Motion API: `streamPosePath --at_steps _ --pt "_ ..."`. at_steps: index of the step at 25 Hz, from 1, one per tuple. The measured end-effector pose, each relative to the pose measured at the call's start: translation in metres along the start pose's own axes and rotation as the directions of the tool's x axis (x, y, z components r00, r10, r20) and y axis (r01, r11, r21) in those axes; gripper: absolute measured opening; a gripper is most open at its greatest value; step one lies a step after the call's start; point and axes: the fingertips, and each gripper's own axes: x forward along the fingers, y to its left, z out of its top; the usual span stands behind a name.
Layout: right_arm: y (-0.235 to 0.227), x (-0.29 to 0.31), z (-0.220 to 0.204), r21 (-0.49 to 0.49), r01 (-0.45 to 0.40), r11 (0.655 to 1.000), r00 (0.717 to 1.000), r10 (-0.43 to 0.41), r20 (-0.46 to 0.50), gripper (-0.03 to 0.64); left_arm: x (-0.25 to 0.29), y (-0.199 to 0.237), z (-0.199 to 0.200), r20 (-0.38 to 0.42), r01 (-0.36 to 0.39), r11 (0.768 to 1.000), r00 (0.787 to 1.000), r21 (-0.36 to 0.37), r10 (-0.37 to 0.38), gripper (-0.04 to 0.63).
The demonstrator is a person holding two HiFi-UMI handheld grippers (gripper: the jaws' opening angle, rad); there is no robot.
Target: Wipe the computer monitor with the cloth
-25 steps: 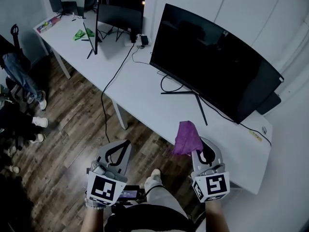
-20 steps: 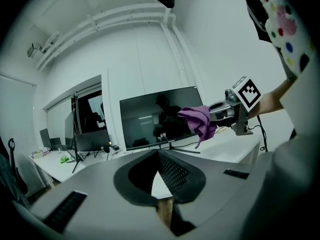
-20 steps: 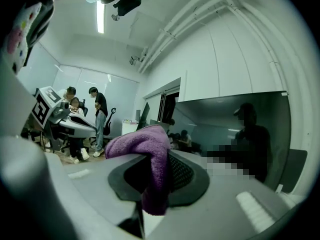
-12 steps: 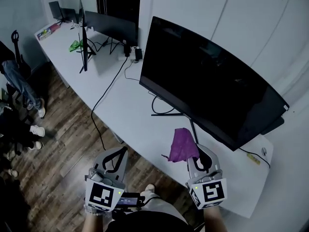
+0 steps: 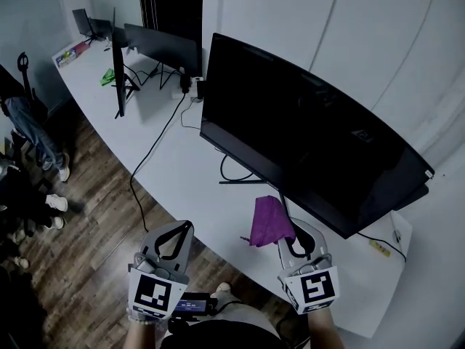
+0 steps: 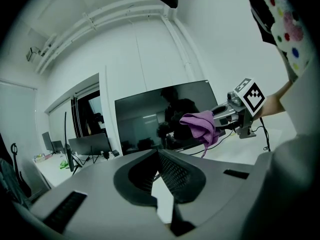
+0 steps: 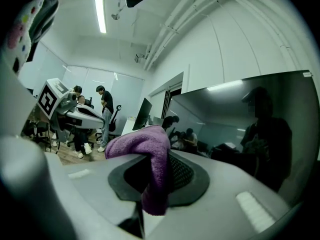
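A wide, curved black monitor [image 5: 312, 144] stands on the white desk [image 5: 211, 209], its screen dark and reflective. My right gripper [image 5: 288, 228] is shut on a purple cloth [image 5: 267, 220], held over the desk's front edge just below the screen's lower edge. In the right gripper view the cloth [image 7: 145, 144] bulges out of the closed jaws, with the monitor [image 7: 250, 129] close on the right. My left gripper [image 5: 178, 231] hangs shut and empty over the floor, left of the cloth. From the left gripper view the cloth [image 6: 200, 124] shows in front of the monitor [image 6: 150, 119].
Two more monitors [image 5: 160, 46] stand further along the desk at the back left, with black cables [image 5: 156, 151] trailing off its edge and a green item [image 5: 109, 75]. People [image 5: 29, 122] sit at the left on the wooden floor [image 5: 87, 224]. A white wall [image 5: 341, 35] rises behind the monitor.
The view and both grippers have moved closer to the monitor. The right gripper with the cloth now sits over the desk edge, nearer the screen. Both grips are unchanged.
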Motion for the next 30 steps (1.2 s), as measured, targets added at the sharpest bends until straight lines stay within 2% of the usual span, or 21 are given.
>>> streamPosePath --at_steps 8,13,23,27,30 --pt "-0.004 0.011 0.022 -0.057 -0.006 0.998 0.999 0.008 0.042 0.069 0.001 0.009 0.013 0.004 -0.008 0.999 1.0 0.041 0.007 0.006" --pt "-0.015 0.026 0.041 -0.097 0.018 0.995 0.998 -0.012 0.069 0.069 0.014 0.021 0.01 -0.004 -0.001 1.0 1.0 0.031 0.001 0.006" --pt "-0.031 0.08 0.084 -0.187 0.068 0.98 0.996 -0.055 0.069 0.069 0.054 0.06 0.016 0.024 0.075 0.997 0.997 0.026 -0.076 0.006" --pt "-0.036 0.104 0.114 -0.231 0.074 0.97 0.994 -0.052 0.098 0.069 0.071 0.077 0.021 0.038 0.108 0.993 0.993 0.038 -0.11 0.006" --pt "-0.041 0.122 0.141 -0.268 0.083 0.96 0.991 -0.051 0.122 0.069 0.086 0.087 0.028 0.066 0.148 0.989 0.987 0.02 -0.149 0.006"
